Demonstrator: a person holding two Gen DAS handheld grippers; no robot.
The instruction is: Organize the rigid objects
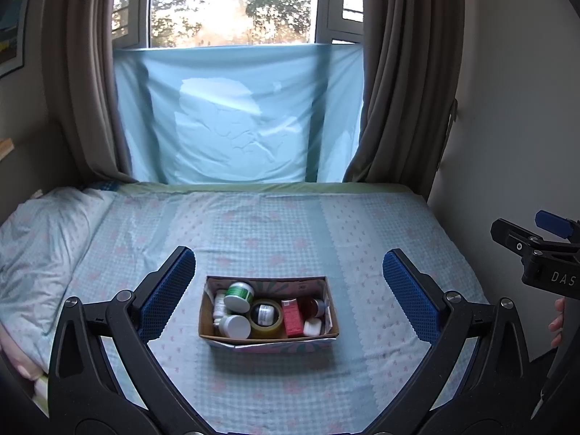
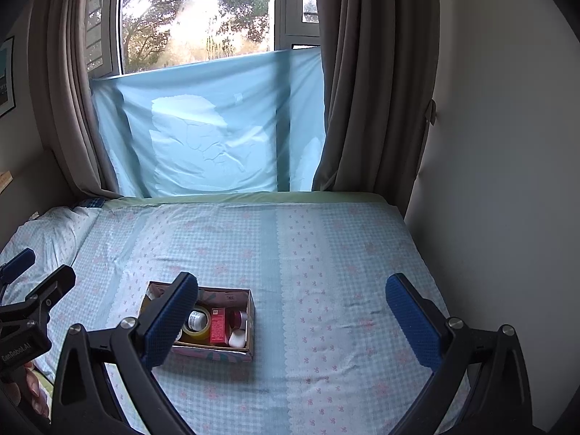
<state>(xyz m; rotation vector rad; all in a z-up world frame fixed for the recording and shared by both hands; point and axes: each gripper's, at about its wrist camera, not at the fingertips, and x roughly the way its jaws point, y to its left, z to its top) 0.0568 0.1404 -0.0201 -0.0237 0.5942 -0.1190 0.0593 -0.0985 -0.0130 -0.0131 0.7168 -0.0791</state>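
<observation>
A small cardboard box [image 1: 268,337] sits on the bed, centred in the left wrist view. Inside lie a green-lidded jar [image 1: 239,294], a white-lidded jar [image 1: 235,326], a yellow tape roll [image 1: 267,320] around a small dark jar, a red carton [image 1: 291,317], a red jar [image 1: 311,306] and a small white piece [image 1: 312,327]. My left gripper [image 1: 290,290] hangs open above the box, holding nothing. My right gripper [image 2: 291,311] is open too, right of the box [image 2: 217,353], its left finger covering the box's left part. Red carton [image 2: 218,325] and tape roll [image 2: 197,326] show there.
The bed [image 1: 290,224] has a blue checked sheet, with a pillow [image 1: 40,239] at the left. Curtains [image 1: 406,72] and a window with a blue cloth [image 1: 235,116] stand behind. A wall [image 2: 507,181] borders the right side. A hand [image 1: 558,322] holds the right gripper's body [image 1: 536,253].
</observation>
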